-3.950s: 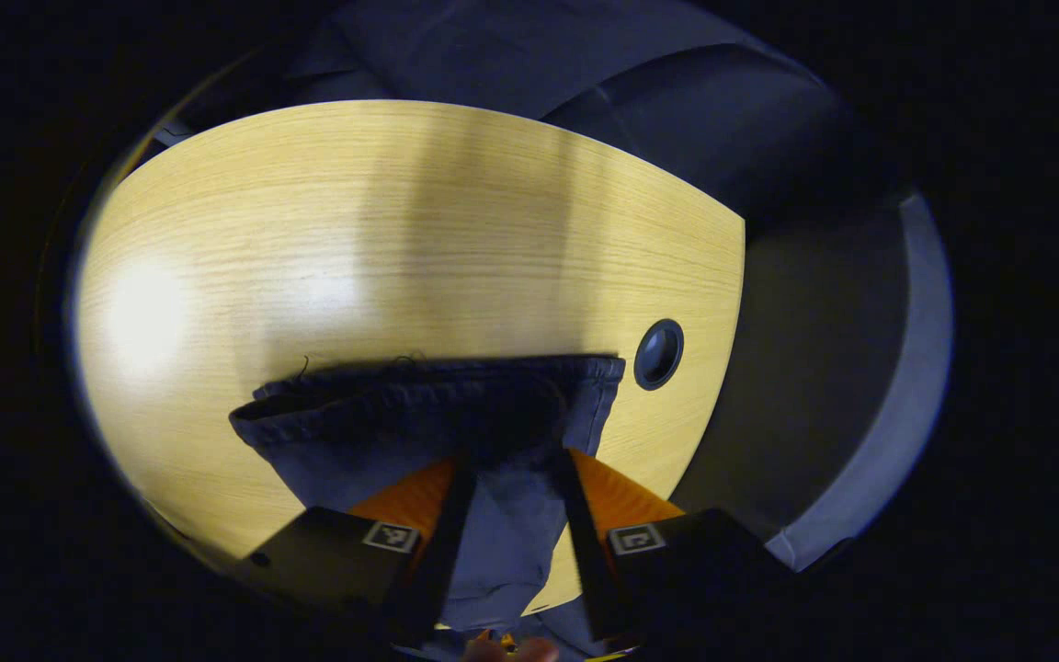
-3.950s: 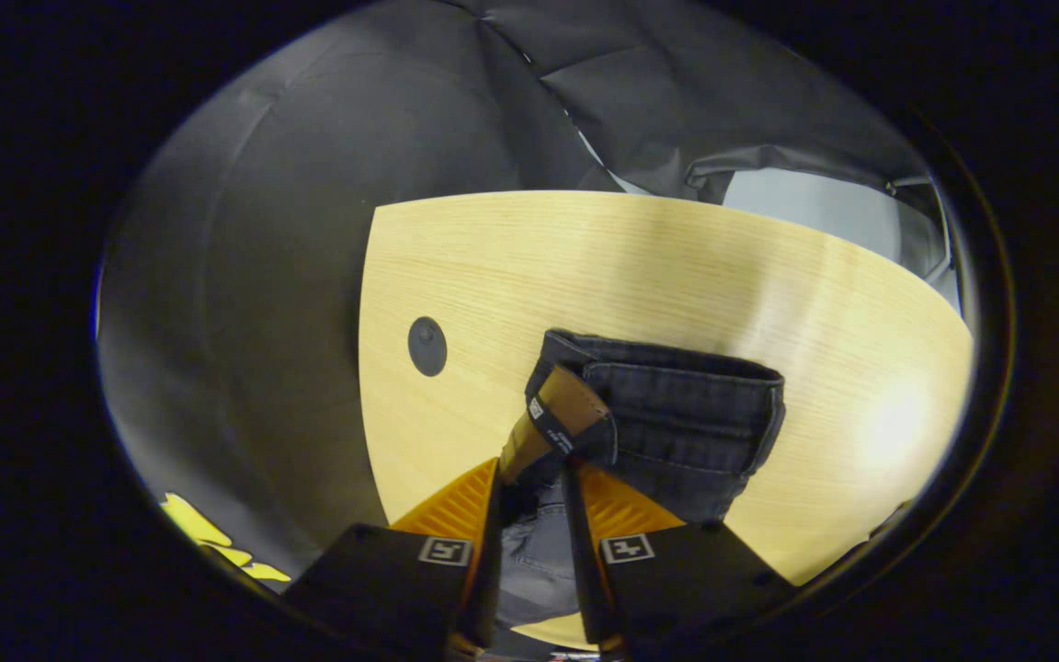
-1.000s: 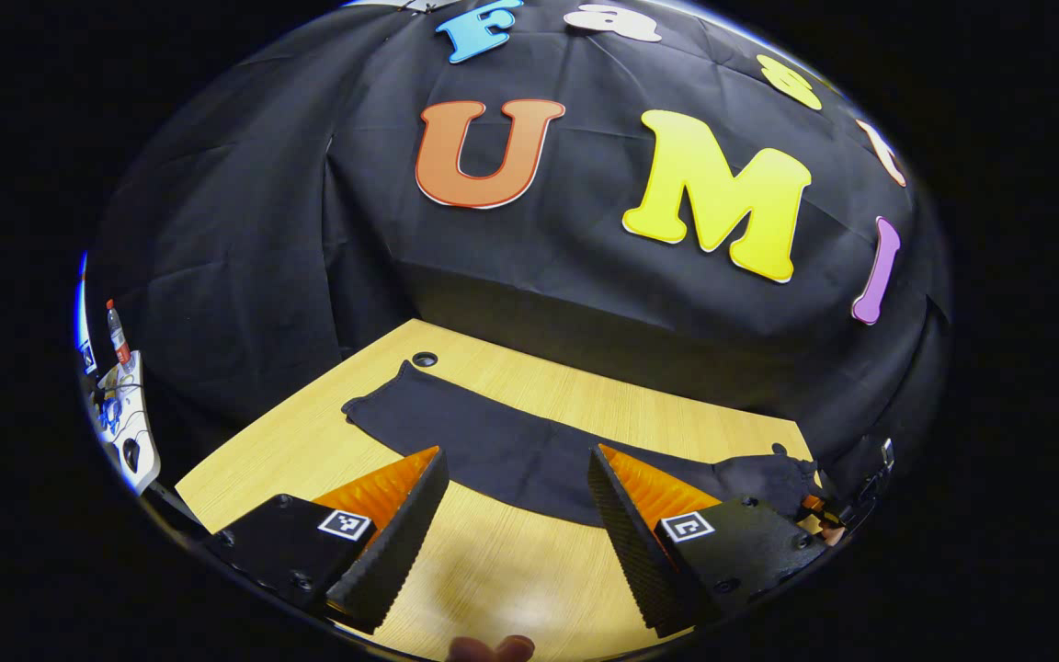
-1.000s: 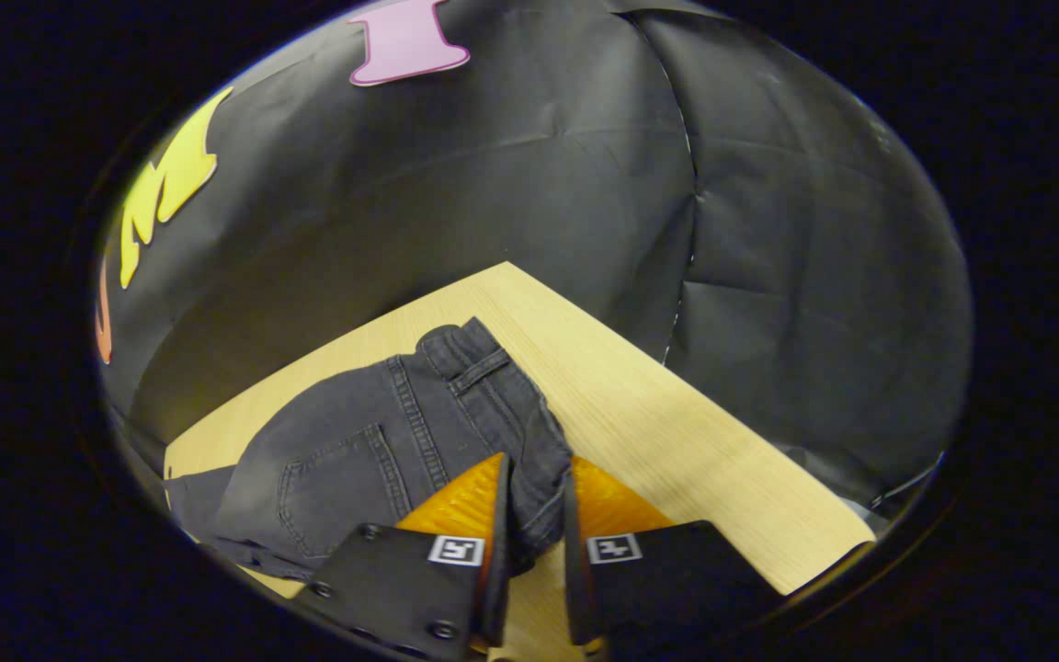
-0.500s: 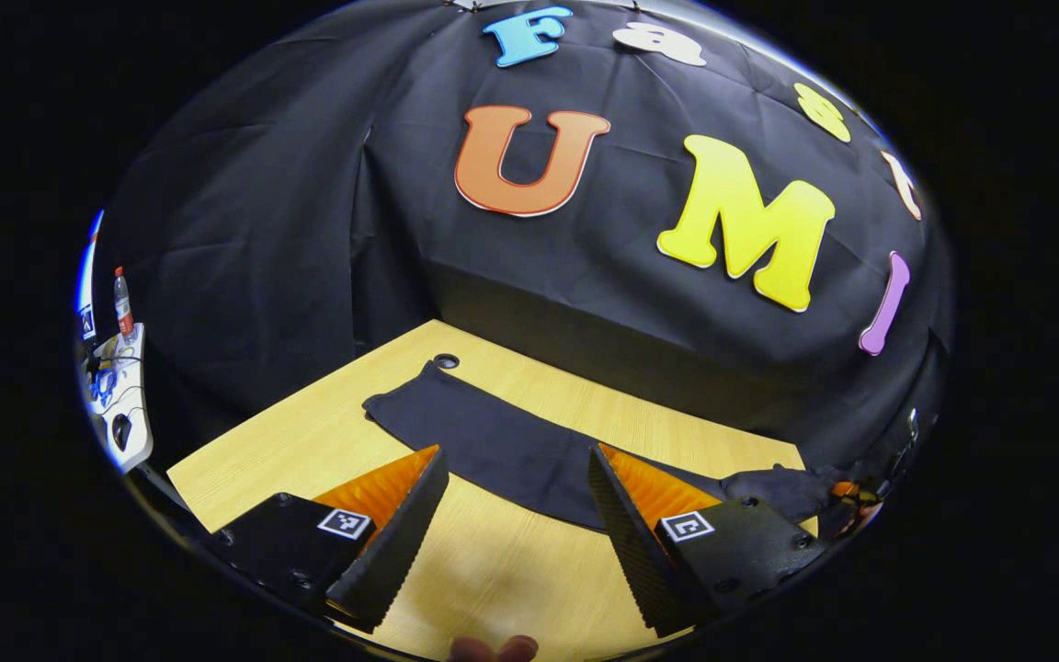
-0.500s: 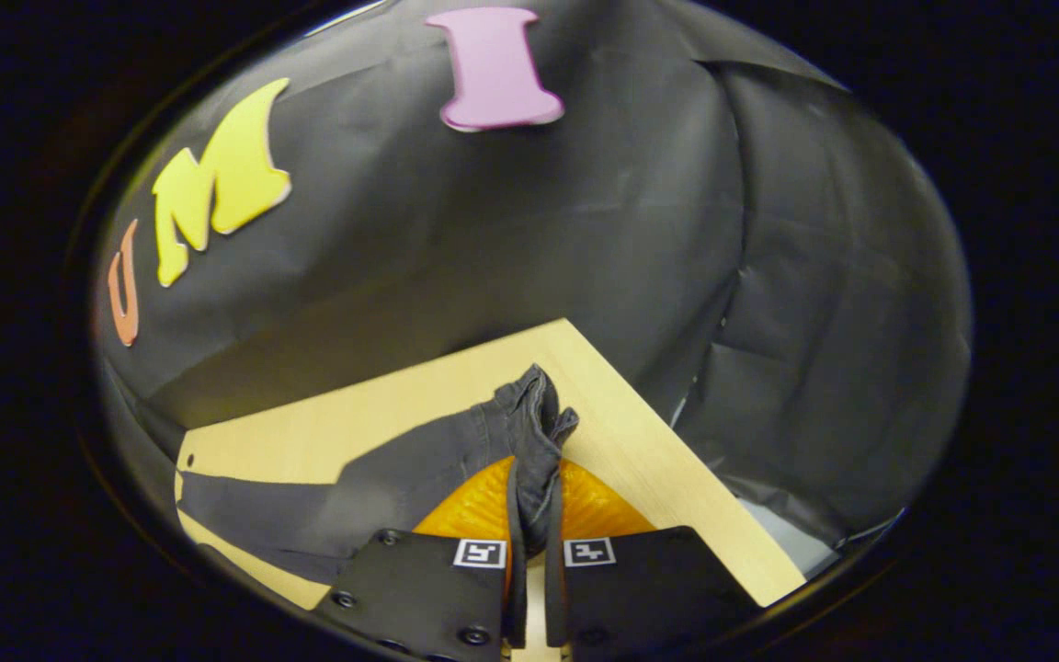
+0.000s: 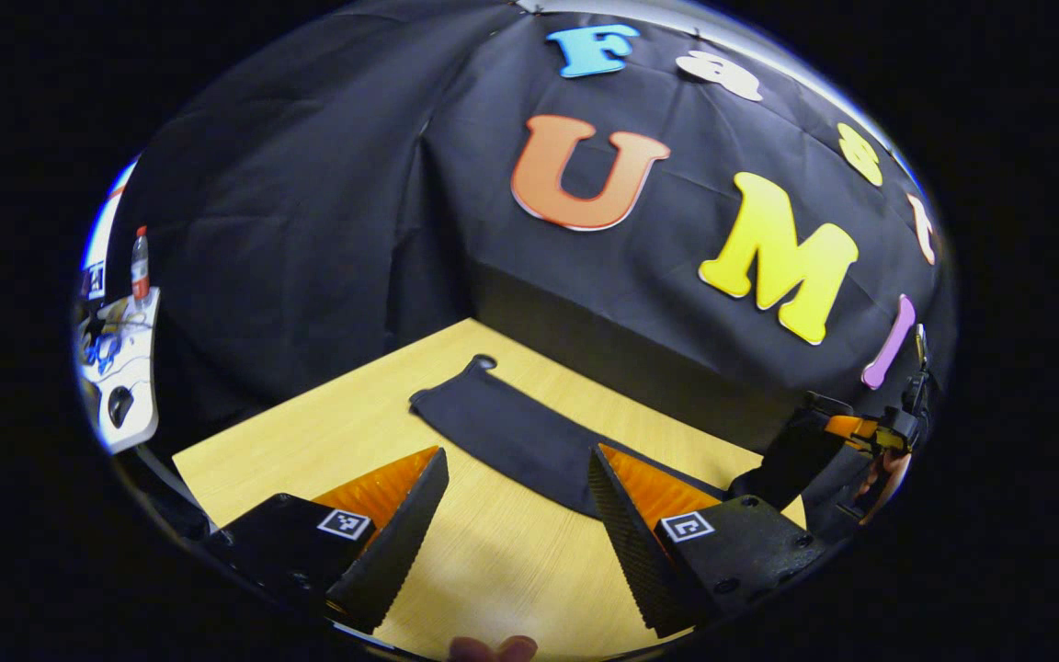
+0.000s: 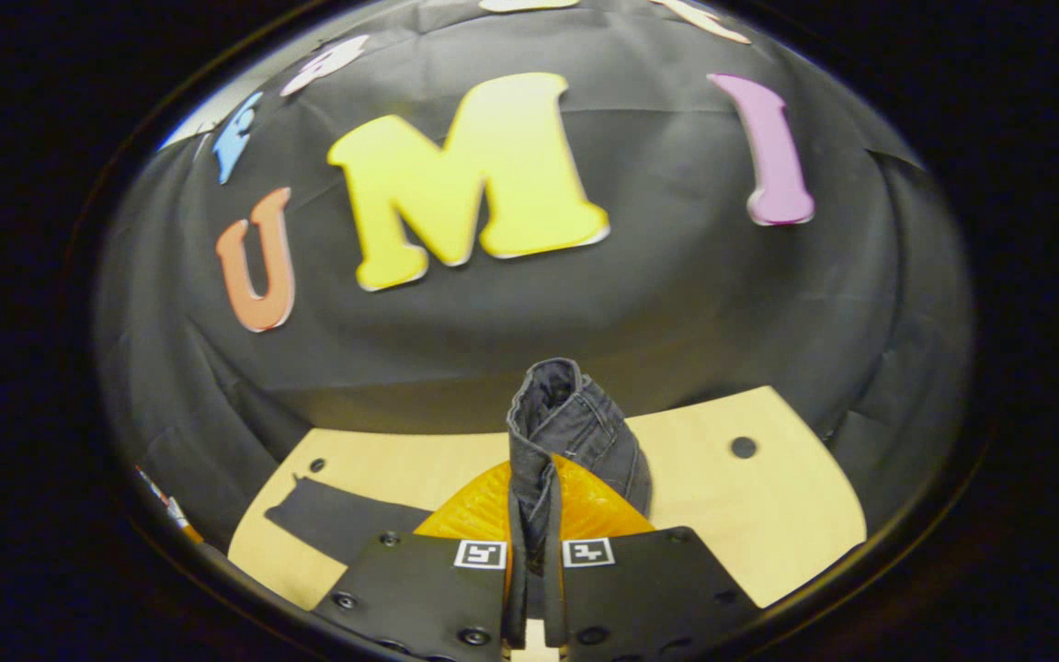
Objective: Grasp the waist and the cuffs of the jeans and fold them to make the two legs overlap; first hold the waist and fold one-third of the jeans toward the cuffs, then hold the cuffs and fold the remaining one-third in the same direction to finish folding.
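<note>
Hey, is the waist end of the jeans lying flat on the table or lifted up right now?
Lifted. The right gripper is shut on the bunched waist, raised above the table; the legs lie flat.

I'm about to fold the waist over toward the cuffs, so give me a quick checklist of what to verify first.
1. Right gripper shut on the jeans' waist: ok, denim bunched between both fingers.
2. Waist lifted off the table: ok.
3. Legs lying flat and overlapped: ok, as far as the left gripper view shows.
4. Left gripper open and holding nothing: ok.
5. Cuffs staying on the table: ok.
6. Fold line at one-third: cannot tell.
</note>
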A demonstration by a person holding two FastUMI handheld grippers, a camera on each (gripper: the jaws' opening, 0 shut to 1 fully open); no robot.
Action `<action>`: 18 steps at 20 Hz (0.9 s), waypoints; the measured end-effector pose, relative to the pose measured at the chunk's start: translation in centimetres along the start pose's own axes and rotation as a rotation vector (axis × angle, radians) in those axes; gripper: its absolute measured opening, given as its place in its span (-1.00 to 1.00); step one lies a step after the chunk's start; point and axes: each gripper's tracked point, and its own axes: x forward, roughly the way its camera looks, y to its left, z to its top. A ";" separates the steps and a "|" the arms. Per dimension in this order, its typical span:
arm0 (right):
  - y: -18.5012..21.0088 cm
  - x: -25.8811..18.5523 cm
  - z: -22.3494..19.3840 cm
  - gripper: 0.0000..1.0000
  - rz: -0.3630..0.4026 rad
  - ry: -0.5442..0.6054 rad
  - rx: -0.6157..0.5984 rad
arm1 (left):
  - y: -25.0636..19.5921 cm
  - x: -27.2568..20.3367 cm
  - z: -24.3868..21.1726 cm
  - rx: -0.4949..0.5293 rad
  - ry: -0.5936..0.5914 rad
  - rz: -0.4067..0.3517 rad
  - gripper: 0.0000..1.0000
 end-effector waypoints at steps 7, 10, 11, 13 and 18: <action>12.9 8.0 -14.3 -0.85 0.097 0.176 -0.108 | 8.3 -3.7 1.0 -0.047 0.003 0.110 0.97; 15.2 10.7 -19.4 -0.84 0.064 0.233 -0.178 | 11.2 -5.0 1.2 -0.041 -0.005 0.152 0.97; 15.6 11.5 -20.6 -0.77 0.053 0.245 -0.193 | 11.9 -5.3 1.2 -0.042 -0.006 0.161 0.96; 16.0 12.3 -22.5 -0.85 0.039 0.262 -0.240 | 12.8 -5.5 1.4 -0.046 -0.008 0.171 0.96; 17.9 12.2 -26.2 -0.74 0.126 0.343 -0.275 | 13.1 -4.2 1.7 -0.056 0.005 0.144 0.97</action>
